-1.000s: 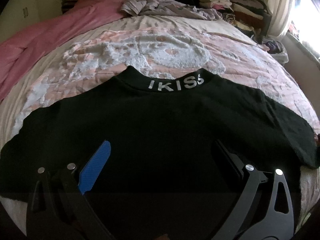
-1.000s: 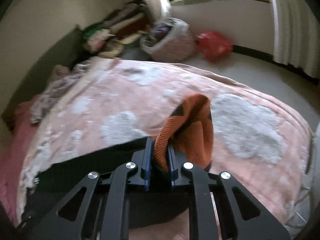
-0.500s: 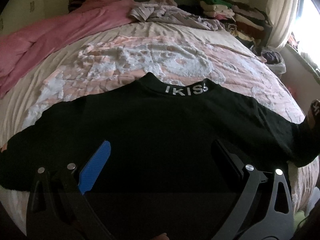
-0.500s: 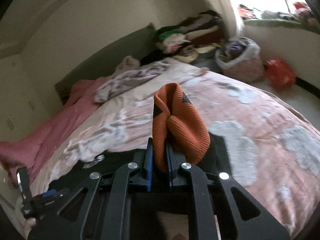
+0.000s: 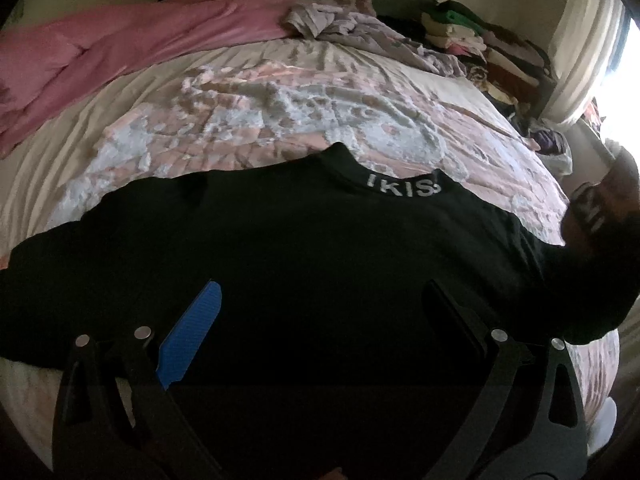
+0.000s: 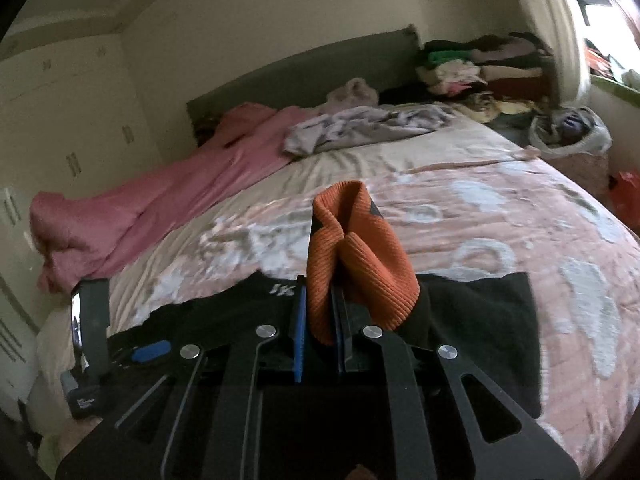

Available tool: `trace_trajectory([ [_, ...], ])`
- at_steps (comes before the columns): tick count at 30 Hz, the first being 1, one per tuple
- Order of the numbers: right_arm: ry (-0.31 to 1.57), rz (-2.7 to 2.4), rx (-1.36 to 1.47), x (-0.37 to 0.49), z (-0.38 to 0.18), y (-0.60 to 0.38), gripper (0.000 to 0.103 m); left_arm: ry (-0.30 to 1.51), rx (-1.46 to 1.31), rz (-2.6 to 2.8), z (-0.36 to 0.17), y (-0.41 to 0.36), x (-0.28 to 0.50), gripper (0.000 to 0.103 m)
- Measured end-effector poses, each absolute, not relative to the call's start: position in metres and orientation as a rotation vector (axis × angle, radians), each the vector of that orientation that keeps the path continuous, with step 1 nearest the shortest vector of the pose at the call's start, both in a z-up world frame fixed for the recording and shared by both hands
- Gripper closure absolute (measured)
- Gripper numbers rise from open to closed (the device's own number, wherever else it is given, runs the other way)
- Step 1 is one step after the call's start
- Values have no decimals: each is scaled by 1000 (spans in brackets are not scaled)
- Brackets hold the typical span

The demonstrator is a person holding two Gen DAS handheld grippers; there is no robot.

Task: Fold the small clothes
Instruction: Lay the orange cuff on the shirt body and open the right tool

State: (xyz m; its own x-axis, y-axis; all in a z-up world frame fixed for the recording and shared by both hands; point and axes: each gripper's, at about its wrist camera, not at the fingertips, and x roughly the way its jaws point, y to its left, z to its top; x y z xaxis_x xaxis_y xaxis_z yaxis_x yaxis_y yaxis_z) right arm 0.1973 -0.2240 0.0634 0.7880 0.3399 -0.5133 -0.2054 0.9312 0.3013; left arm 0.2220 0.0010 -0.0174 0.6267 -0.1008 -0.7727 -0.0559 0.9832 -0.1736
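**Orange cuff pinched on the right, black top spread on the bed**

Orange ribbed knit, the sleeve cuff (image 6: pixel 352 256) of the black top (image 5: pixel 304 264), stands up between the jaws of the right gripper (image 6: pixel 320 320), which are clamped on it; the sleeve's black cloth hangs down from the cuff onto the bed. The left gripper (image 5: pixel 316 320) hovers low over the middle of the top with its jaws wide apart and nothing between them, one blue pad (image 5: pixel 188 336) showing on its left finger.

One black top lies flat across the near part of the bed, its collar with white lettering (image 5: pixel 404 190) pointing toward the headboard (image 6: pixel 304 72). Its right sleeve rises off the cover at the right edge of the left view, where a dark blurred shape shows; what it is cannot be told.

Under the top is a pink and white patterned bedcover (image 5: pixel 248 120). Farther back lie one long pink blanket (image 6: pixel 160 188) along the left side and one crumpled pale lilac garment (image 6: pixel 368 128) near the headboard. Beside the bed, by the curtain (image 5: pixel 580 48), a stack of folded clothes (image 6: pixel 480 68) is piled up. One white bag (image 6: pixel 568 132) stands on the floor near it with dark cloth inside, and something red (image 6: pixel 624 196) lies just beyond.
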Motion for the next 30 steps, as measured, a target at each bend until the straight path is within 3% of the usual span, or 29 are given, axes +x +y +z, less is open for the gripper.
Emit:
trace_trajectory([
  [7, 609, 384, 198, 202, 62, -180, 89, 916, -223, -39, -22, 14, 218, 9],
  [13, 658, 300, 199, 203, 52, -211, 68, 938, -281, -142, -27, 6, 215, 9],
  [21, 721, 149, 134, 204, 25, -256, 54, 984, -356, -324, -29, -44, 219, 9],
  [25, 738, 134, 138, 204, 14, -270, 50, 1024, -403, -351, -36, -63, 228, 16],
  [30, 748, 130, 167, 205, 9, -285, 43, 1089, -449, -361, -53, -81, 240, 35],
])
